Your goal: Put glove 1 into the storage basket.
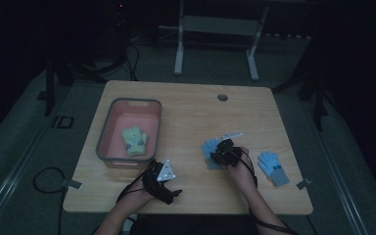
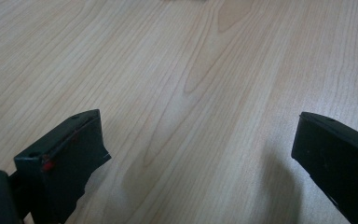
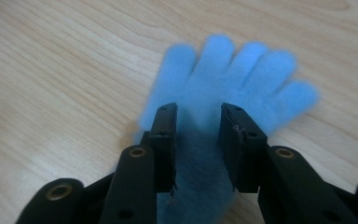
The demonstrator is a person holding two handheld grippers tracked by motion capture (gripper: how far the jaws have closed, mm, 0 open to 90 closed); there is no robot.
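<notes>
We have the right gripper (image 1: 222, 147) down on a blue glove (image 3: 223, 88) that lies flat on the table (image 1: 196, 112), a little right of centre. In the right gripper view its jaws stand on either side of the glove's palm, narrowed but with blue fabric between them; we cannot tell whether they already pinch it. The glove's fingers fan out toward 12 o'clock in that view. A second blue glove (image 1: 273, 167) lies at 3 o'clock from the first, near the table's right edge and apart from it. Our left gripper (image 1: 162, 172) sits at 7 o'clock on the table, jaws spread wide over bare wood. At 12 o'clock from it stands a pink bin (image 1: 108, 128) with a green glove (image 1: 134, 141) inside.
</notes>
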